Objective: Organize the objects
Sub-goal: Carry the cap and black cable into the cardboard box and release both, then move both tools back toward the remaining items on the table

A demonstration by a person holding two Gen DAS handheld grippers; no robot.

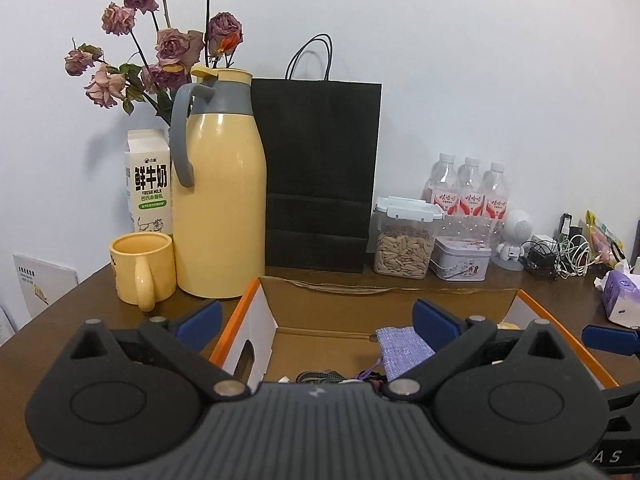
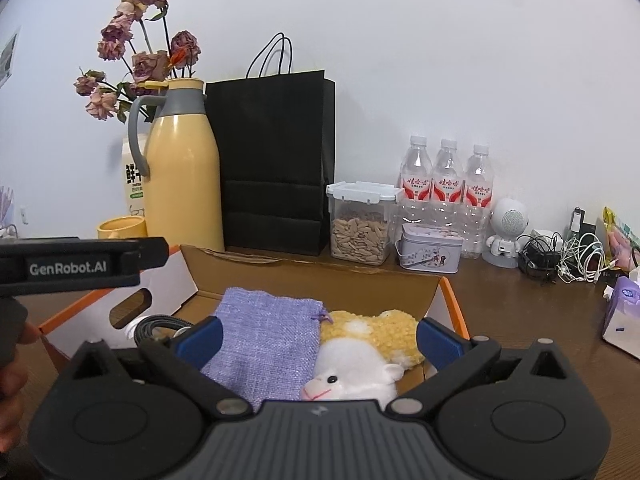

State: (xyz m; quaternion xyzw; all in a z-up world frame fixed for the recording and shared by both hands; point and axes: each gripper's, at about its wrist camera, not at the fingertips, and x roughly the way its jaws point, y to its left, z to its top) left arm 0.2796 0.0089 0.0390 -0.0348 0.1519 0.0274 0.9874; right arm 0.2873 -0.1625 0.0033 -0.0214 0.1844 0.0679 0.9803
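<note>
While both grippers hang over the open cardboard box (image 2: pixel 312 276), neither has anything in it. Left gripper (image 1: pixel 318 320): jaws spread wide, blue pads far apart, nothing btwn them, pointing over the box's left half. Right gripper (image 2: pixel 318 334): same, jaws fully apart, empty, hovering above the box contents w/o touching them as far as I can tell.

Progress, judged from how things lie: box already holds a purple fabric pouch (image 2: pixel 268 344), a plush toy (image 2: pixel 360 364) (white head, yellow fuzzy body) just beside it on the right and touching it, plus a dark coiled cable (image 2: pixel 160 326) at the left near the box's white side wall w/ the handle cut-out. A few small bits show at the box's near edge in the left view, too small to ID. So several items look packed; task is prob well along or near the end.

Left to do: unclear. Rest of the table (image 2: pixel 520 300) looks like standing clutter along the wall: yellow thermos (image 1: pixel 220 200), yellow mug (image 1: pixel 142 268), milk carton (image 1: pixel 148 184), black paper bag (image 1: pixel 320 176), seed container (image 2: pixel 360 224), small tin (image 2: pixel 430 248), water bottles (image 2: pixel 448 184), little robot figure (image 2: pixel 506 236), cable tangle (image 2: pixel 568 256), tissue pack (image 2: pixel 622 316). Can't tell which, if any, still belong in the box. Box flaps stand open, so closing them may remain.
</note>
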